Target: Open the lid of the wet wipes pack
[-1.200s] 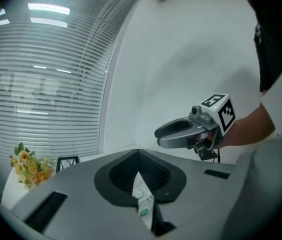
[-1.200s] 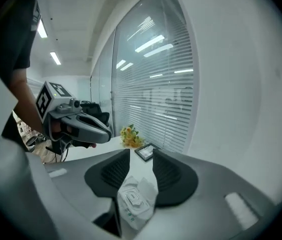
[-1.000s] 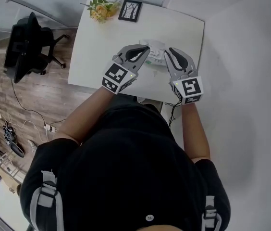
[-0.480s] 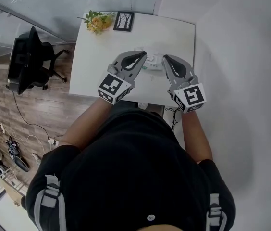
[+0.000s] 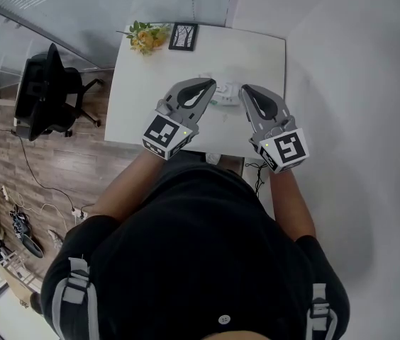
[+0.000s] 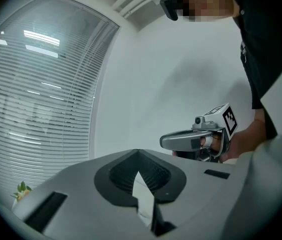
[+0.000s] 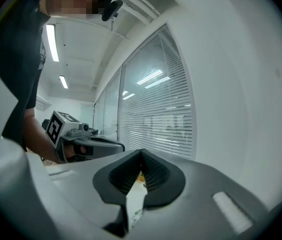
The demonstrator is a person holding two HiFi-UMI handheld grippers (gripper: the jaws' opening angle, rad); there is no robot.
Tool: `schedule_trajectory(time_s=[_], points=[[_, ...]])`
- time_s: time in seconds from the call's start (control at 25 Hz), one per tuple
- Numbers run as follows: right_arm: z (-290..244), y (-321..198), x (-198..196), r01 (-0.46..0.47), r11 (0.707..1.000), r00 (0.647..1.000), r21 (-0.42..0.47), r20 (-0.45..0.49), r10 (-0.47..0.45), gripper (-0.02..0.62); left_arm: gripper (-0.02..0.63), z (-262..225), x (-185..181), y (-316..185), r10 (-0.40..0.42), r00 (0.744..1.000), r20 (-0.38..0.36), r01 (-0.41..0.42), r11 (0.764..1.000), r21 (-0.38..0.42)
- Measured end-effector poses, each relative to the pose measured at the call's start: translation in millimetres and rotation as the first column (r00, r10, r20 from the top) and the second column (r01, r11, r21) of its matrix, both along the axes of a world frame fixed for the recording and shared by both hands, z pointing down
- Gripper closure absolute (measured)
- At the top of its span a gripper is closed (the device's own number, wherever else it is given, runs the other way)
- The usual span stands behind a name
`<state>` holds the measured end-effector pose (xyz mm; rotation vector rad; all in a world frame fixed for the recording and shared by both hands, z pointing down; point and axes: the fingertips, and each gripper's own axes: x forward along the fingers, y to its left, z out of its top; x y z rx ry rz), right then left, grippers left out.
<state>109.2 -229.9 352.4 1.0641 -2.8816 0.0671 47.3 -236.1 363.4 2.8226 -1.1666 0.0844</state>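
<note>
Table [image 5: 260,55] below, L tool [image 5: 211,88] + R tool [image 5: 245,92] pinch wipes pack [image 5: 228,95]

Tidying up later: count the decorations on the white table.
2. A bunch of yellow flowers at the far left corner of the table, and a black-framed picture just right of it. Part of the table is covered, so more may be hidden.

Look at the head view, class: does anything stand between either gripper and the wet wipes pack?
Nothing visible does. The left gripper and right gripper meet the wet wipes pack from opposite sides, fingers shut on its ends. The flowers and picture frame sit at the far edge of the table.
</note>
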Motion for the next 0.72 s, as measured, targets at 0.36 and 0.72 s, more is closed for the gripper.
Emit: schedule_trajectory(time_s=[0.36, 0.72], points=[[-8.2, 10.0, -0.6, 0.016, 1.000, 1.000, 0.021, -0.008, -0.015, 0.584, 0.604, -8.8, -0.7, 10.3, -0.003, 1.000, -0.007, 0.003, 1.000, 0.015], [-16.2, 14.2, -7.2, 0.032, 0.999, 0.999, 0.037, -0.034, -0.031, 0.584, 0.606, -13.5, -1.8, 10.6, -0.003, 1.000, -0.006, 0.003, 1.000, 0.021]])
